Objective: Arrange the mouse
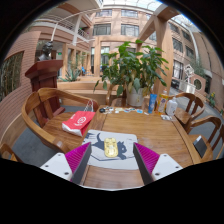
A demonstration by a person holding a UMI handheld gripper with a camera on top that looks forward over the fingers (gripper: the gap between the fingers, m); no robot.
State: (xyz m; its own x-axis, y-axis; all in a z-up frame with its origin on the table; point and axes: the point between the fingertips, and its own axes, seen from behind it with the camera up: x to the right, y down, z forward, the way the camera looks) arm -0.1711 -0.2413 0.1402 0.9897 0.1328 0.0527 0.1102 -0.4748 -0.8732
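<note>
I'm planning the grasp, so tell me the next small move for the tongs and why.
Probably ease the tongs straight forward and down. They stand open, and the mouse lies on its mat on the table just ahead of the fingers, about centred between them and untouched. Closing now would likely miss it.

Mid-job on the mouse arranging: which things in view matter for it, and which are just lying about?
For the job:
- mouse, yellow and dark, between the open gripper fingers
- grey mouse mat under it

Lying about:
- red bag at the table edge
- potted plant
- blue bottle
- wooden chairs
</note>
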